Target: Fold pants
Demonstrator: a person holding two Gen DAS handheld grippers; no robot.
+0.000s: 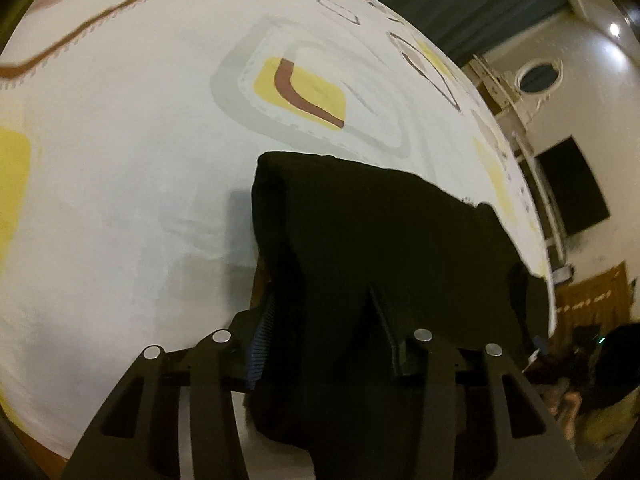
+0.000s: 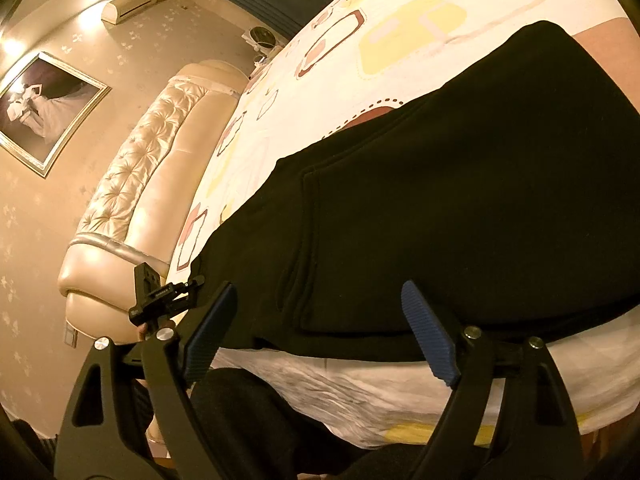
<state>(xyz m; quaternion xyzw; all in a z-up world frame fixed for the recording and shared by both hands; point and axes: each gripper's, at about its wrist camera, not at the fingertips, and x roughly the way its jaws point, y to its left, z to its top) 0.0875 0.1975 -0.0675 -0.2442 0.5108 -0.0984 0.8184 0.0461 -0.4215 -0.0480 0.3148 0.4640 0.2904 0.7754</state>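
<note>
pants (image 2: pixel 460 208): black, spread on patterned bedsheet (image 1: pixel 120 160) | left gripper (image 1: pixel 324 316): jaws half-closed around bunched cloth, grip unclear | right gripper (image 2: pixel 320 312): wide, empty, at near hem | soft, thick, limp; likely drapes; pinch edges

Honestly the black pants (image 1: pixel 380 248) swallow most of the left tool (image 1: pixel 324 320): fabric drapes over both fingertips, so can't tell if the pads actually press on it. Lower right of that view is a dark blurry mess, unreadable. On the right wrist view the pants run off the right edge, and the bed (image 2: pixel 360 400) gets cut at the bottom.
</note>
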